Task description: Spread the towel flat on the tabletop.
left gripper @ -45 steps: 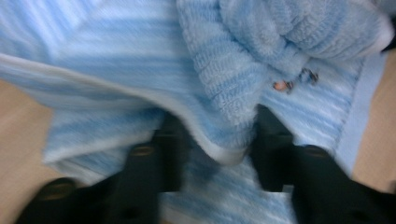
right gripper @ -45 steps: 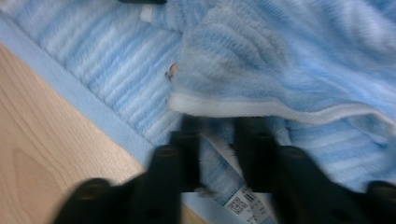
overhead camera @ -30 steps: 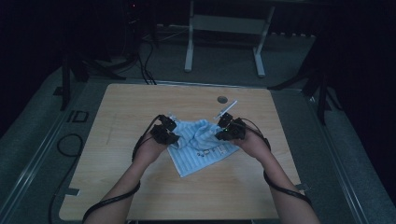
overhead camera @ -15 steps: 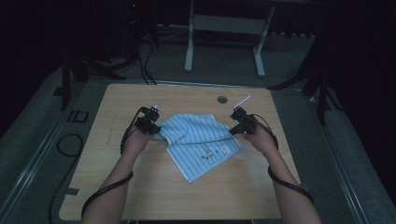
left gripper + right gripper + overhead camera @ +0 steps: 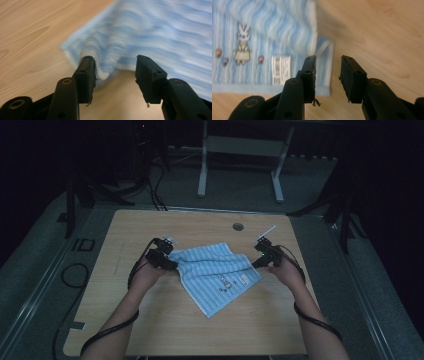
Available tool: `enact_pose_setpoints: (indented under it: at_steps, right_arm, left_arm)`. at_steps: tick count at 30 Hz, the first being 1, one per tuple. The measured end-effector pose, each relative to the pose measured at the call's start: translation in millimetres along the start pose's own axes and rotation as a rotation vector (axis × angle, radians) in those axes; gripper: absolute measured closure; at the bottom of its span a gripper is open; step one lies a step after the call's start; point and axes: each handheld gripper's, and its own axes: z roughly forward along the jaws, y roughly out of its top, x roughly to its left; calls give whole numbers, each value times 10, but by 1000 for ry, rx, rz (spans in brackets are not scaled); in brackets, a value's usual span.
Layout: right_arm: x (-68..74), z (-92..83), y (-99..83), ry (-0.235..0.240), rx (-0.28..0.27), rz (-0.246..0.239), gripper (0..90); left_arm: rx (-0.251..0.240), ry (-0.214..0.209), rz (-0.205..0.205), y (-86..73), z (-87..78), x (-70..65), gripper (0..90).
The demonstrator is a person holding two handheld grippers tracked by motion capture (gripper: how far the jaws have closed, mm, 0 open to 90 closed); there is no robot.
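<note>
A light-blue striped towel [image 5: 215, 272] lies spread on the wooden table [image 5: 150, 320], with a small cartoon print and a label near its right side [image 5: 280, 67]. My left gripper [image 5: 169, 259] sits at the towel's left corner. Its jaws have just been opening, and the corner fold [image 5: 100, 62] still leans on the left jaw without being pinched [image 5: 116, 72]. My right gripper [image 5: 257, 261] is at the towel's right corner. Its jaws have also just been opening and stand apart over the towel's edge [image 5: 328, 75], pressing on nothing.
A round cable hole [image 5: 238, 226] sits in the table near its far edge. Bare wood lies in front of the towel and to both sides. Beyond the table stand a white frame [image 5: 240, 145] and dark stands, with cables on the floor at left [image 5: 70, 270].
The two grippers moved apart from the middle, drawing the bunched towel out flat. Both sets of jaws, shut on its corners before, now stand apart.
</note>
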Motion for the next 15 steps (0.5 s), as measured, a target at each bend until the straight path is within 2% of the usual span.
enact_pose_setpoints:
  at_steps: [4,5,7,10,13,15]
  right_arm:
    - [100,69,-99,17,54,-70,680]
    - [111,99,-119,19,60,-76,672]
    - [127,170,-145,18,83,-80,655]
    - [123,268,-166,23,109,-73,633]
    - [129,317,-178,31,115,-74,616]
    - [136,325,-178,37,122,-79,616]
  left_arm:
    - [-3,-67,119,-34,-103,-394,501]
    - [-3,-102,134,-50,-103,-502,499]
    - [5,-143,186,-79,-80,-724,465]
    - [17,-216,236,-107,22,-1017,463]
    - [44,-249,271,-108,164,-1196,463]
    - [63,-251,279,-100,249,-1251,463]
